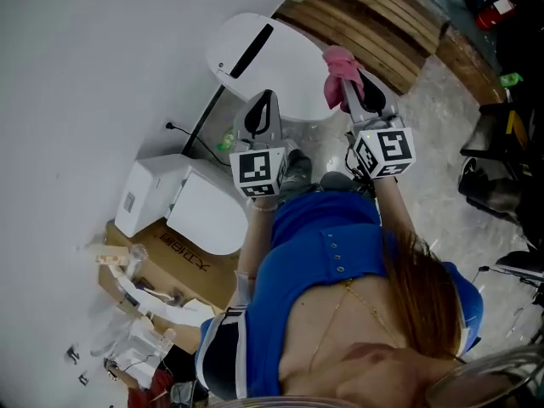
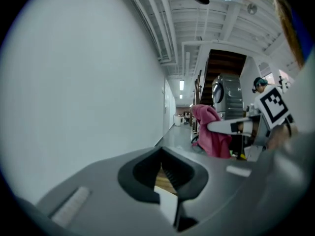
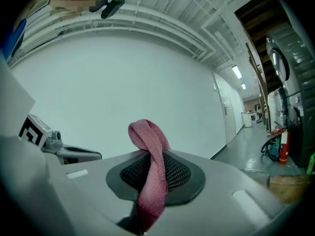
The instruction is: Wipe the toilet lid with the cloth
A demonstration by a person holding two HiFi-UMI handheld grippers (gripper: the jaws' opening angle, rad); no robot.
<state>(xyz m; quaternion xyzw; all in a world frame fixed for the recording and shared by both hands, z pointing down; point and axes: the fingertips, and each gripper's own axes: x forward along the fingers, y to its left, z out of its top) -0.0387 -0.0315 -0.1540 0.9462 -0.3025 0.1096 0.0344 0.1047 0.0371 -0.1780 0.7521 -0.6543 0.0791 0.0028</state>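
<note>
Head view is looking steeply down on a white toilet (image 1: pixel 255 58) standing against a pale wall (image 1: pixel 85 75), and its closed toilet lid (image 1: pixel 293 66) is taking up the upper middle of the picture. A dark strip (image 1: pixel 252 51) is lying across the part nearest the wall. The left gripper (image 1: pixel 267 97) is hanging over the near edge of the lid. In its own view its jaws are lying together at the tips and gripping nothing, with only a sliver of wood and white showing through behind them. The right gripper (image 1: pixel 350 82) is hanging at the lid's right side, jaws pinching the cloth (image 1: pixel 338 65). The right gripper view is showing that pink cloth (image 3: pixel 147 136) running up between the mesh pads and curling over in a twisted knot beyond the tips. Left gripper view is showing it hanging from the right gripper (image 2: pixel 231 127) as a loose bundle (image 2: pixel 211 132). Whether it is touching the lid I cannot tell. Judging by this, the step in hand is bringing the cloth to the lid, and wiping is not yet showing. The next move is calling for lowering the bundle onto the white surface, pressing so the twisted fabric spreads, then sweeping across it. Bunched as it is, the cloth is likely offering only a small patch of contact.
</note>
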